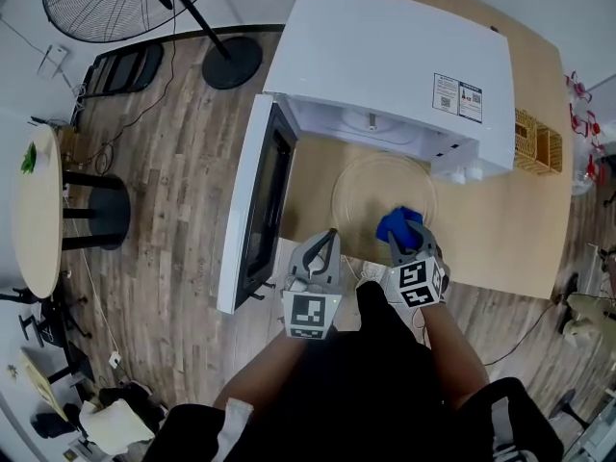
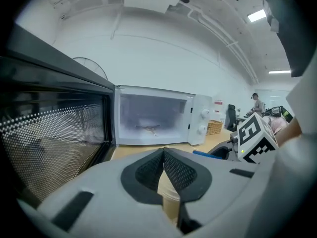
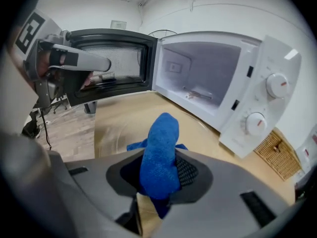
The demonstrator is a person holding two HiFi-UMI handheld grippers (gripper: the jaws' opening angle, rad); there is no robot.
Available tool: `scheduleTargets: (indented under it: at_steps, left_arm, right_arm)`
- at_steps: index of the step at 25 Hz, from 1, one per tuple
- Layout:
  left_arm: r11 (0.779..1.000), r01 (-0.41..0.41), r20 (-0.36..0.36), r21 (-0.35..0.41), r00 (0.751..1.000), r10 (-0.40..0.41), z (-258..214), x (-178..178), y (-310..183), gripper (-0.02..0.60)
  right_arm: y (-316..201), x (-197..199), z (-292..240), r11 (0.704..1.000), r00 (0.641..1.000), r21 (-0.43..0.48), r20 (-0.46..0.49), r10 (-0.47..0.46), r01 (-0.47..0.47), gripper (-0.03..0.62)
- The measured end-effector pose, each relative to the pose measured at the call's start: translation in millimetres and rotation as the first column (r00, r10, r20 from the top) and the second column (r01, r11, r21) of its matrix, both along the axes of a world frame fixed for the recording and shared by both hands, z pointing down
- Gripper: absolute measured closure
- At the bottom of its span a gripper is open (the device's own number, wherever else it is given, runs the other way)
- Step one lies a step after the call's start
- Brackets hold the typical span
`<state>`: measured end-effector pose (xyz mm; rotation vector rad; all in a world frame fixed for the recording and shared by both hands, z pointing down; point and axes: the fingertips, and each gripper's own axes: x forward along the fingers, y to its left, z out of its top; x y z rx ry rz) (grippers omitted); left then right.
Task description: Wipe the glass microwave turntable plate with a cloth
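The right gripper (image 1: 402, 242) is squeezing the blue cloth (image 1: 397, 223) at the near edge of the glass plate (image 1: 369, 183), which is lying on the bench (image 1: 505, 229). The left gripper (image 1: 326, 243) is pinched together, holding nothing. Most of the wiping looks like it is waiting to be done.

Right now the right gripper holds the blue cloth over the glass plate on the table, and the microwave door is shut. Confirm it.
Not quite. The microwave door is open, swung wide, as the head view shows. The rest holds: the right gripper is shut on the blue cloth over the glass plate on the table.
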<state>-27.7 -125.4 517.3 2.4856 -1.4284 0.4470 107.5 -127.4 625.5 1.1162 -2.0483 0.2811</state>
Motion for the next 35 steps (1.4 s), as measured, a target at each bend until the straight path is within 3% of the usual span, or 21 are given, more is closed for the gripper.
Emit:
scheduleTargets:
  at_steps: [5,11,18,25,31,35]
  left_arm:
    - [1.0,-0.022,0.005,0.003,1.0,0.022,0.5,9.2,0.1,0.575]
    - [1.0,0.018,0.008,0.025,1.0,-0.018,-8.6,-2.9,-15.9,0.575]
    - [0.998,0.013,-0.028,0.056,1.0,-0.012,-35.0,-1.1,-32.2,0.575]
    - [0.99,-0.005,-0.063,0.144,0.998,0.014,-81.0,11.6,-44.9,0.575]
    - [0.968,-0.039,-0.065,0.248,0.996,0.056,-127.4,22.2,-56.9,0.575]
    - [0.957,-0.052,-0.066,0.287,0.995,0.074,-149.2,27.3,-59.6,0.575]
  right_arm:
    - [-6.3,35.7,1.6,0.998,0.997,0.011,-0.04,0.062,-0.061,0.485]
    - [-9.1,43.0,-2.3,0.997,0.997,0.022,-0.028,0.079,-0.078,0.485]
    - [-19.8,31.6,-78.5,0.979,0.987,0.166,0.124,0.099,-0.119,0.487]
    - [-31.5,25.3,-197.0,0.903,0.958,0.4,0.283,0.039,-0.155,0.49]
    - [-33.4,24.4,-270.9,0.81,0.964,0.573,0.264,-0.042,-0.122,0.503]
    - [-36.6,24.7,-295.5,0.768,0.966,0.63,0.25,-0.064,-0.112,0.503]
